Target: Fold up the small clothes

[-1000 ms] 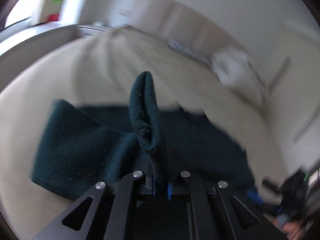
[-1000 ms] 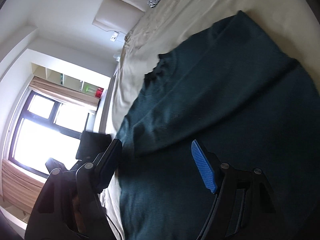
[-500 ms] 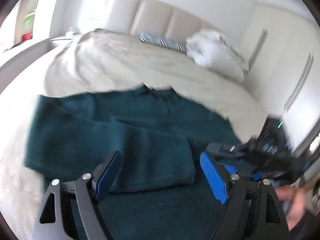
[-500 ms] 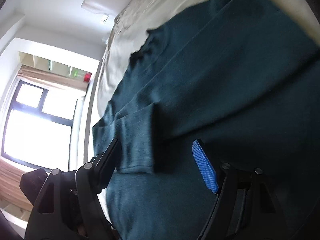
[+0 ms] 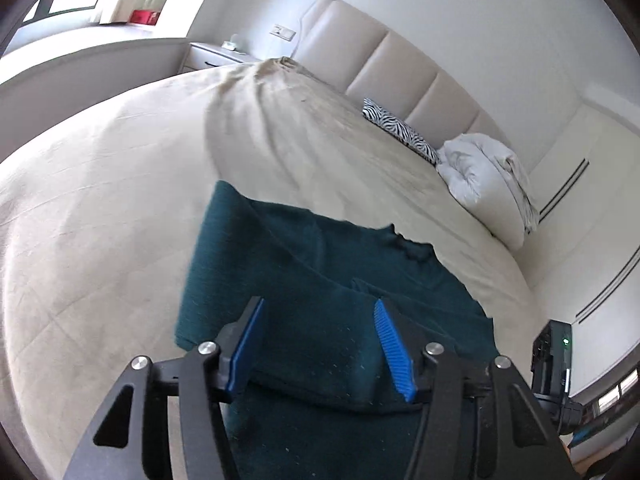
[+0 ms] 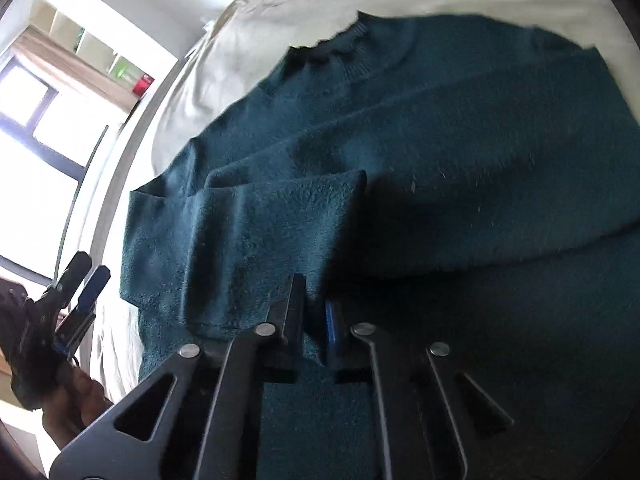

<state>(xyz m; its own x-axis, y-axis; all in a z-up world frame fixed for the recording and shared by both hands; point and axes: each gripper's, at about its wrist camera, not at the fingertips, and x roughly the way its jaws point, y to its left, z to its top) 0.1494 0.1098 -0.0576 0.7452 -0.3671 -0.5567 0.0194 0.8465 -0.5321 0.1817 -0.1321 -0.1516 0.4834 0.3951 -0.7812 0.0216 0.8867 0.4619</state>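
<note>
- We see the dark green sweater point(image 6: 460, 152) lying flat on the bed point(image 5: 100, 200), collar toward the headboard point(image 5: 384, 60), long axis along the bed, one sleeve folded across the body.
- Our left claw point(image 5: 316, 344) stands half open above the sweater's near edge, its jaws having just been closing, gripping nothing.
- Our right claw point(image 6: 314, 320) has closed, pinching sweater fabric.
- No writing readable.

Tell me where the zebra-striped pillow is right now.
In the left wrist view, the zebra-striped pillow lies at the head of the bed, against the padded headboard, just left of the white bundled duvet.
</note>
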